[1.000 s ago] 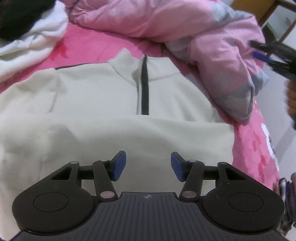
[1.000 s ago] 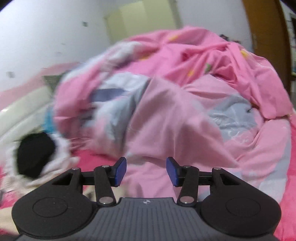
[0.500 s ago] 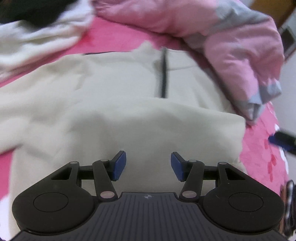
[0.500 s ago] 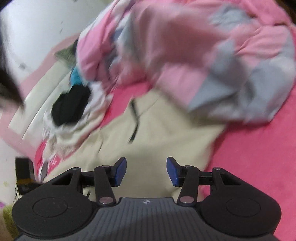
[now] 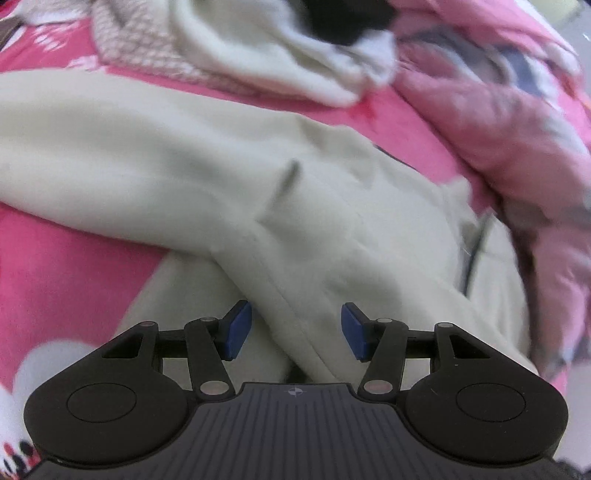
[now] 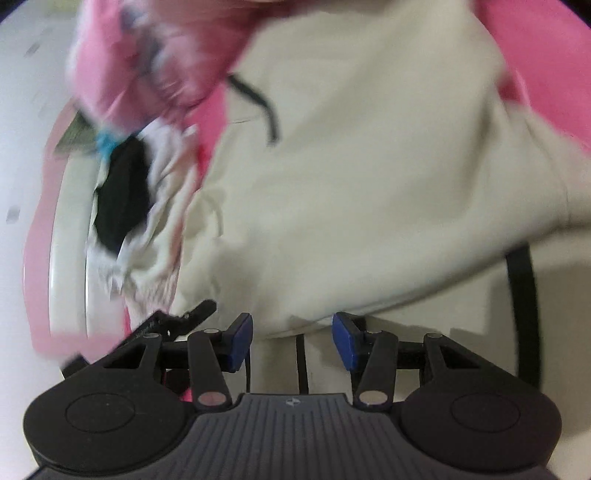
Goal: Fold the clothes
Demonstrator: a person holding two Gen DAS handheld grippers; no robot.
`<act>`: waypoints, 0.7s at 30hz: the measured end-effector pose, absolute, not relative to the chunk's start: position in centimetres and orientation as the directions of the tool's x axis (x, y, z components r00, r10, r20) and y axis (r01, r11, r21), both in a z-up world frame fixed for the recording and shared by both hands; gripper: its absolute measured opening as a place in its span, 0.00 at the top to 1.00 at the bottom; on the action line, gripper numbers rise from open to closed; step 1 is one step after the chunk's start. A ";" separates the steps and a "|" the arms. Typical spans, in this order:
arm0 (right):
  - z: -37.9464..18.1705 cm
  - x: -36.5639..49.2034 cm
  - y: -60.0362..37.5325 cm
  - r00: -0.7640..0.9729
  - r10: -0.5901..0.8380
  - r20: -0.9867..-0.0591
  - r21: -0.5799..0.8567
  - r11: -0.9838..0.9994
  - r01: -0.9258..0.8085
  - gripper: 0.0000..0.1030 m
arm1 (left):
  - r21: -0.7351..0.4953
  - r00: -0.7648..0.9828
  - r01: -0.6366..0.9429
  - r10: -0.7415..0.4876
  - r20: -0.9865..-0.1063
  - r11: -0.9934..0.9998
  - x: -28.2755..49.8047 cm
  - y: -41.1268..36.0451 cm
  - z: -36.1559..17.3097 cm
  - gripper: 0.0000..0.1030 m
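Note:
A cream fleece pullover with a dark neck zip lies on the pink bedsheet, its lower part folded up over the chest. The sleeve stretches out to the left. My left gripper hangs open just above the seam where that sleeve meets the body, its blue pads clear of the cloth. In the blurred right wrist view the pullover fills the frame. There my right gripper stands open over the garment's near edge, nothing pinched.
A rumpled pink quilt crowds the pullover's collar side. A pile of white clothes with a black piece lies beyond the sleeve. Black straps hang by the bed's edge. A black gripper part shows at the right gripper's left.
Both views have swung and rolled. The left gripper moved sideways from the pullover's front to its sleeve seam. The right gripper dropped from facing the quilt to the pullover's near edge. Jaws unchanged.

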State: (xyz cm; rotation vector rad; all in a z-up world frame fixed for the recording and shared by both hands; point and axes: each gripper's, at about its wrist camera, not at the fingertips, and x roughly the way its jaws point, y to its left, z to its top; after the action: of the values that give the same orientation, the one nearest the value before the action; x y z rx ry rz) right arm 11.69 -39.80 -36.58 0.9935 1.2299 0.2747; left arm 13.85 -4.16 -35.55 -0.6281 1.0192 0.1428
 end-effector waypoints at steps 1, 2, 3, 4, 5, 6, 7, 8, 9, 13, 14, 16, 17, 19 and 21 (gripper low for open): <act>-37.1 11.8 -39.7 0.358 0.662 -0.658 0.752 0.558 0.351 0.51 | -0.428 0.532 -0.409 -0.171 -0.830 0.806 14.1 -3.9 -35.8 0.48; -37.6 11.7 -39.6 0.356 0.660 -0.661 0.748 0.544 0.380 0.51 | -0.437 0.532 -0.419 -0.174 -0.829 0.796 14.3 -3.6 -36.0 0.48; -38.0 11.8 -39.5 0.360 0.657 -0.662 0.745 0.527 0.408 0.51 | -0.443 0.533 -0.425 -0.178 -0.827 0.789 14.4 -3.4 -36.1 0.48; -38.3 11.8 -39.4 0.364 0.655 -0.662 0.743 0.508 0.436 0.51 | -0.449 0.534 -0.429 -0.182 -0.826 0.784 14.5 -3.2 -36.1 0.48; -38.6 11.7 -39.4 0.371 0.656 -0.658 0.744 0.486 0.460 0.51 | -0.455 0.534 -0.432 -0.186 -0.825 0.778 14.5 -3.1 -36.2 0.48; -38.9 11.6 -39.5 0.379 0.656 -0.652 0.743 0.454 0.492 0.51 | -0.460 0.534 -0.437 -0.188 -0.824 0.773 14.5 -3.0 -36.3 0.48; -39.3 11.5 -39.7 0.388 0.656 -0.647 0.741 0.420 0.524 0.51 | -0.463 0.533 -0.443 -0.190 -0.824 0.768 14.4 -2.9 -36.4 0.48; -39.7 11.3 -39.8 0.400 0.656 -0.640 0.737 0.379 0.559 0.51 | -0.467 0.534 -0.451 -0.189 -0.824 0.761 14.4 -2.8 -36.5 0.48; -40.1 11.1 -40.0 0.412 0.655 -0.634 0.733 0.338 0.591 0.51 | -0.472 0.537 -0.461 -0.187 -0.823 0.752 14.4 -2.9 -36.5 0.49; -40.1 10.8 -40.2 0.446 0.618 -0.647 0.720 0.303 0.625 0.53 | -0.461 0.544 -0.494 -0.151 -0.825 0.737 14.1 -2.8 -36.4 0.62; -39.9 10.8 -40.2 0.449 0.605 -0.657 0.715 0.313 0.625 0.54 | -0.455 0.545 -0.499 -0.141 -0.827 0.738 14.1 -2.8 -36.4 0.68; -39.7 10.9 -40.1 0.456 0.584 -0.671 0.707 0.320 0.631 0.55 | -0.459 0.555 -0.501 -0.135 -0.821 0.733 13.8 -2.8 -36.3 0.76; -39.5 10.9 -40.0 0.460 0.575 -0.677 0.704 0.322 0.633 0.56 | -0.469 0.563 -0.496 -0.140 -0.814 0.731 13.7 -2.8 -36.3 0.85; -39.4 10.9 -39.8 0.466 0.563 -0.682 0.701 0.322 0.637 0.63 | -0.482 0.577 -0.484 -0.148 -0.803 0.730 13.6 -2.7 -36.1 0.89; -39.3 11.0 -39.5 0.474 0.552 -0.686 0.699 0.320 0.639 0.69 | -0.490 0.592 -0.467 -0.152 -0.792 0.736 13.5 -2.7 -35.6 0.93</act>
State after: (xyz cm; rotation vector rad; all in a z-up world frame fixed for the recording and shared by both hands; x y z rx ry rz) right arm 10.95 -39.52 -39.35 1.3324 1.1717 -0.0792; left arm 13.46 -2.70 -35.65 -0.7456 0.9396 0.2042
